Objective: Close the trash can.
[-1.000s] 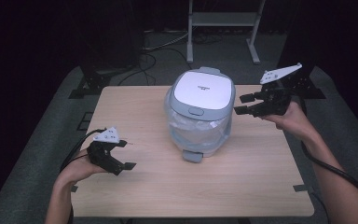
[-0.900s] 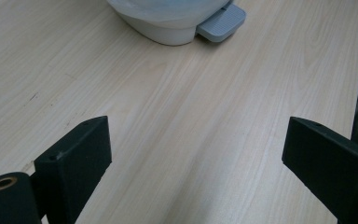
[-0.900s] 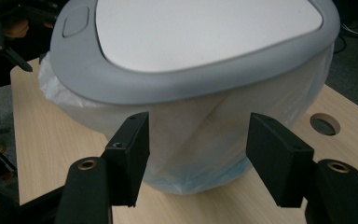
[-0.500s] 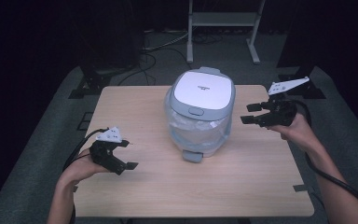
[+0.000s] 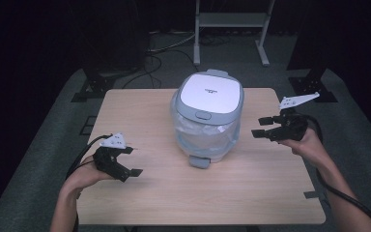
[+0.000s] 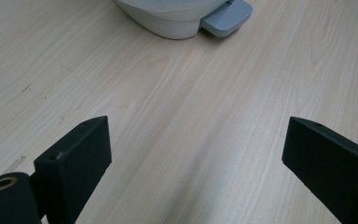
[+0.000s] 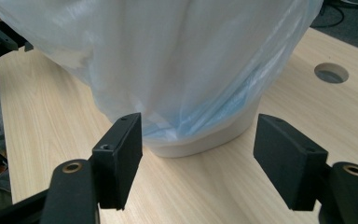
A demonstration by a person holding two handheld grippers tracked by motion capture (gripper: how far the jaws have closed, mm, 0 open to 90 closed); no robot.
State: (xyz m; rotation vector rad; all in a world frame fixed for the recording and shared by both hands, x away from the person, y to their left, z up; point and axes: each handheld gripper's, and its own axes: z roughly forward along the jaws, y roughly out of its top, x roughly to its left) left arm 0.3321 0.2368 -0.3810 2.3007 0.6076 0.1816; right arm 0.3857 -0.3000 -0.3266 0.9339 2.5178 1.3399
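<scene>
A small white pedal bin (image 5: 207, 137) with a grey-rimmed lid (image 5: 211, 92), which is down, stands mid-table, lined with a clear plastic bag (image 7: 177, 60). Its grey pedal (image 5: 199, 161) points toward the front edge. My right gripper (image 5: 258, 126) hovers to the right of the bin with its jaws pointing at the bin's side; they have just been opening and nothing is between them. In the right gripper view the open jaws (image 7: 198, 144) frame the bag and the bin's base (image 7: 200, 142). My left gripper (image 5: 132, 161) stands open over bare wood at the front left, well short of the pedal (image 6: 227, 11).
The wooden table (image 5: 149, 111) has a round cable hole (image 7: 331, 73) beyond the bin. Cables trail from both grippers off the table's edges. A metal stand (image 5: 232, 19) and dark floor lie behind the table.
The right gripper has come down from beside the lid to the level of the bin's side, and its jaws stand wider. The left gripper has not moved.
</scene>
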